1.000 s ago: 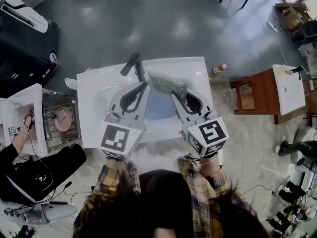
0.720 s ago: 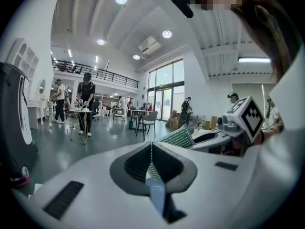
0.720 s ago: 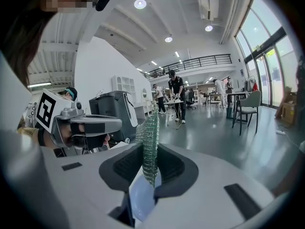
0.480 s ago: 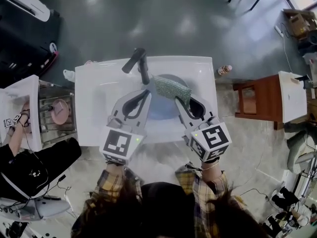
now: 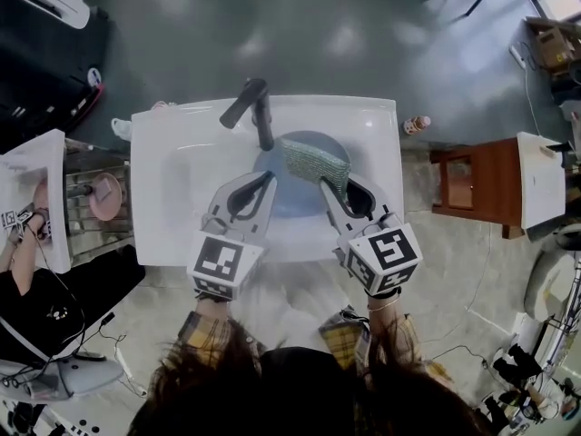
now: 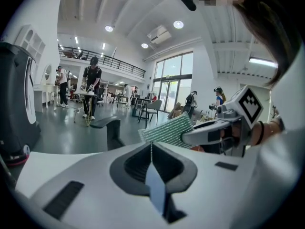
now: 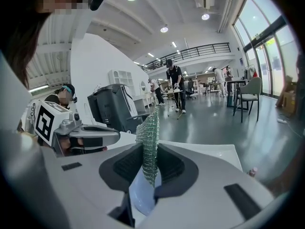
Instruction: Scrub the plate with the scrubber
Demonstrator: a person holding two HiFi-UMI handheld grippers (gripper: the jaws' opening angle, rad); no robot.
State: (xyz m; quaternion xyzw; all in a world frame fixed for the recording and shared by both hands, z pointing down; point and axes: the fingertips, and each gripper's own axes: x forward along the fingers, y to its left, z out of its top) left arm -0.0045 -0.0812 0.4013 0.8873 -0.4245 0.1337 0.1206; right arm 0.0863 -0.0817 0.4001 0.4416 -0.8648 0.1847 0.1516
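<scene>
A blue plate (image 5: 292, 189) is held over the white sink (image 5: 177, 184), just in front of the black faucet (image 5: 255, 112). My left gripper (image 5: 266, 182) is shut on the plate's left edge. In the left gripper view the plate (image 6: 155, 189) shows edge-on as a thin blue sheet between the jaws. My right gripper (image 5: 329, 187) is shut on a green mesh scrubber (image 5: 314, 163), which lies across the plate's upper right side. The scrubber (image 7: 150, 140) stands upright between the right jaws with the plate (image 7: 141, 194) just below it.
A pink dish (image 5: 105, 195) sits on a rack left of the sink, beside a seated person (image 5: 41, 289). A small bottle (image 5: 417, 124) stands on the floor to the right. Next to it are a brown wooden stand (image 5: 477, 184) and a white table (image 5: 543, 178).
The head view has shifted. Both grippers, with plate and scrubber, sit a little farther from the faucet, and more of the blue plate shows. Both grips are unchanged.
</scene>
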